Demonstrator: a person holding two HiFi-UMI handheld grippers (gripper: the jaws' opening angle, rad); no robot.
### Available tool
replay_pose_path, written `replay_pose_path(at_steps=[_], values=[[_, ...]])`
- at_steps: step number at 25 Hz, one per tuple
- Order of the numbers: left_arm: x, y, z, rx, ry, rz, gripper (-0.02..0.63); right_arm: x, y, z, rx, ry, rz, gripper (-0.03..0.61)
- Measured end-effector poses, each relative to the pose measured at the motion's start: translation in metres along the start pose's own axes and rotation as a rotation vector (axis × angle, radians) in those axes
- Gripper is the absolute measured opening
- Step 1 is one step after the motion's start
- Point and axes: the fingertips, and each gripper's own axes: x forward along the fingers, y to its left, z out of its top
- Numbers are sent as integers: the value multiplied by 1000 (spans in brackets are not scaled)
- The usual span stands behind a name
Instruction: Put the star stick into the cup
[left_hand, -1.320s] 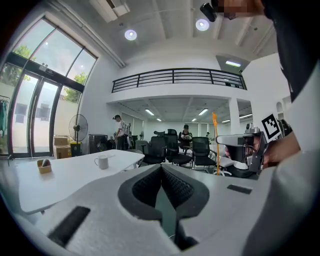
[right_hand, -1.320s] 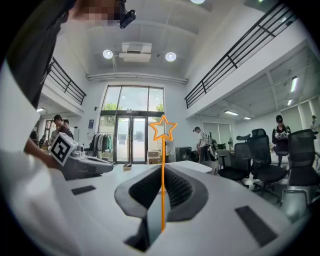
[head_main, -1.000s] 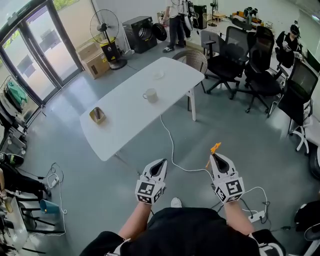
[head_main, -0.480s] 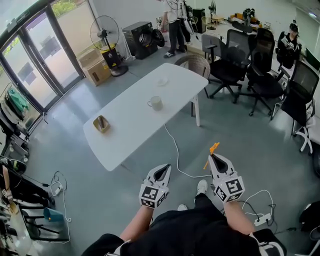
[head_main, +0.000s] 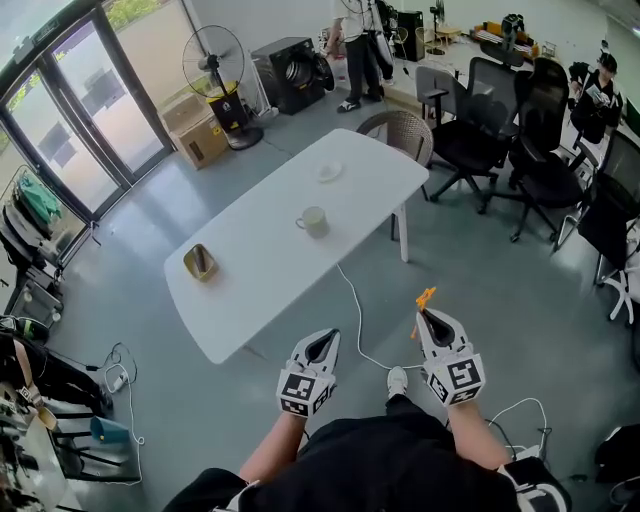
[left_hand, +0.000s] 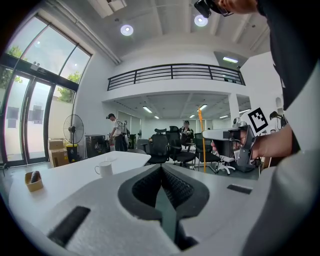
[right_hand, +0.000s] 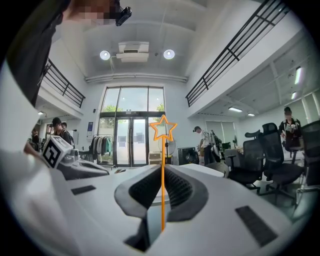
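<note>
The orange star stick (head_main: 424, 301) stands upright in my right gripper (head_main: 431, 316), which is shut on its thin stem; the star (right_hand: 164, 128) rises above the jaws in the right gripper view. A cream cup (head_main: 314, 221) sits near the middle of the long white table (head_main: 250, 270), well ahead of both grippers. My left gripper (head_main: 321, 339) is shut with nothing in it, held over the floor short of the table's near edge. In the left gripper view the cup (left_hand: 105, 168) lies ahead to the left, and the star stick (left_hand: 201, 142) shows at the right.
A small tan box (head_main: 200, 262) sits on the table's left end and a white saucer (head_main: 329, 171) on its far end. A white cable (head_main: 352, 320) runs across the floor. A wicker chair (head_main: 396, 128), office chairs (head_main: 470, 130), a fan (head_main: 214, 60) and standing people (head_main: 360, 45) lie beyond.
The table and cup have shifted lower and nearer in the head view as I step toward them. Both grippers keep the same pose, with the star stick still held.
</note>
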Motion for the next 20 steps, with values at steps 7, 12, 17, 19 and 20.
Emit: replay_pose_path(at_steps=[7, 12, 17, 19, 20], values=[[69, 23, 17, -14, 11, 36, 12, 54, -60, 8, -26, 5, 39, 23], [115, 33, 26, -27, 15, 58, 12, 87, -101, 9, -20, 11, 62, 23], [145, 40, 42, -25, -13, 84, 11, 114, -125, 13, -29, 11, 110, 23], [151, 42, 41, -29, -10, 98, 12, 124, -130, 9, -29, 15, 127, 23], [154, 44, 39, -33, -5, 104, 11, 130, -132, 7, -31, 17, 136, 23]])
